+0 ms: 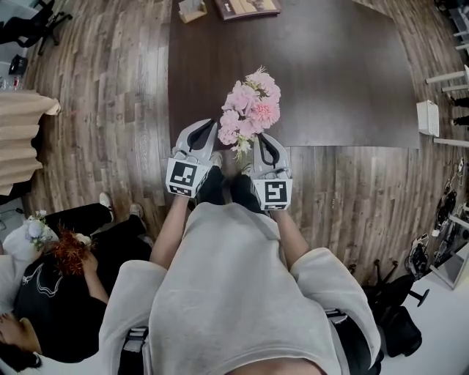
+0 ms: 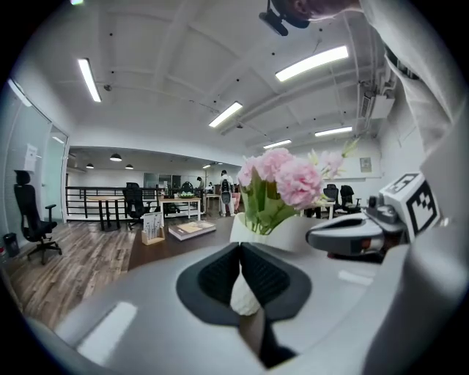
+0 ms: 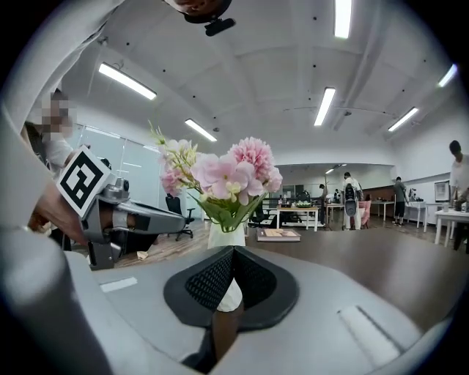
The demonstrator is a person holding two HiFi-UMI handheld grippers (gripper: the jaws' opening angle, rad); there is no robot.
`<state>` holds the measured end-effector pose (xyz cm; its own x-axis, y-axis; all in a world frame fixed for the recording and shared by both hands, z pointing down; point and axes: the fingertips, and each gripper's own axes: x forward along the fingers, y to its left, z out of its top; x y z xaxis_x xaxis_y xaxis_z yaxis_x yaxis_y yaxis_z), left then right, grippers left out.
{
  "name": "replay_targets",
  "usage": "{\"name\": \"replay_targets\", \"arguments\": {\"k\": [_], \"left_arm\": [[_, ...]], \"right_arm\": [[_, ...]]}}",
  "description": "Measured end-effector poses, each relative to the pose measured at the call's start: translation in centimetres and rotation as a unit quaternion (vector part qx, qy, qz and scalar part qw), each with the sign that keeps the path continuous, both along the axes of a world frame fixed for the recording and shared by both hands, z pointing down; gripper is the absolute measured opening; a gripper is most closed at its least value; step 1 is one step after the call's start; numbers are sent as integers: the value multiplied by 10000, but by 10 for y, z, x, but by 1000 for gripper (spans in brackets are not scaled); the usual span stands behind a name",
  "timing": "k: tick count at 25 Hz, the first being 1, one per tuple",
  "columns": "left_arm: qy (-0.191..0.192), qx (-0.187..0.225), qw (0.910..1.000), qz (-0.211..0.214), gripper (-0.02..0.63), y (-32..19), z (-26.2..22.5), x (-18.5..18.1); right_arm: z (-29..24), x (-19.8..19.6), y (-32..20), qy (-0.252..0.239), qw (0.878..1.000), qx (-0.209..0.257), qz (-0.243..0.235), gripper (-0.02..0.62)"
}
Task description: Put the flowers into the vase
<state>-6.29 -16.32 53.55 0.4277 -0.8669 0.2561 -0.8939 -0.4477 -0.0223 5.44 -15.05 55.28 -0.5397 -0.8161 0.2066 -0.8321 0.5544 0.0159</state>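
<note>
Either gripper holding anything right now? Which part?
Nothing: the left gripper and right gripper are both shut empty; the white vase of pink flowers stands beyond their tips.

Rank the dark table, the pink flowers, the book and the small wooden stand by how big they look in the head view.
1. dark table
2. pink flowers
3. book
4. small wooden stand
The picture's top edge cuts off the last two, so their order is unsure.

Flowers [image 1: 251,108]: pink bunch, green leaves, upright in the vase.
Vase [image 3: 226,236]: white, upright, at dark table [image 1: 330,73] near edge.
</note>
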Motion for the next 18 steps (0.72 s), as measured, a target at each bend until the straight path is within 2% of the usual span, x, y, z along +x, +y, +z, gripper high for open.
{"name": "replay_targets", "arguments": {"k": [5, 11, 14, 18], "left_arm": [[69, 34, 10000, 45, 11, 23, -3, 5], [136, 63, 9996, 238, 11, 49, -7, 3], [217, 207, 9988, 390, 11, 64, -16, -1], [194, 202, 9983, 512, 11, 95, -16, -11]], "right_arm": [[-21, 9, 11, -189, 9998, 35, 79, -2], [-29, 15, 34, -89, 9994, 64, 337, -2], [-36, 10, 52, -59, 9988, 155, 461, -2], [-45, -2, 81, -14, 9981, 271, 554, -2]]}}
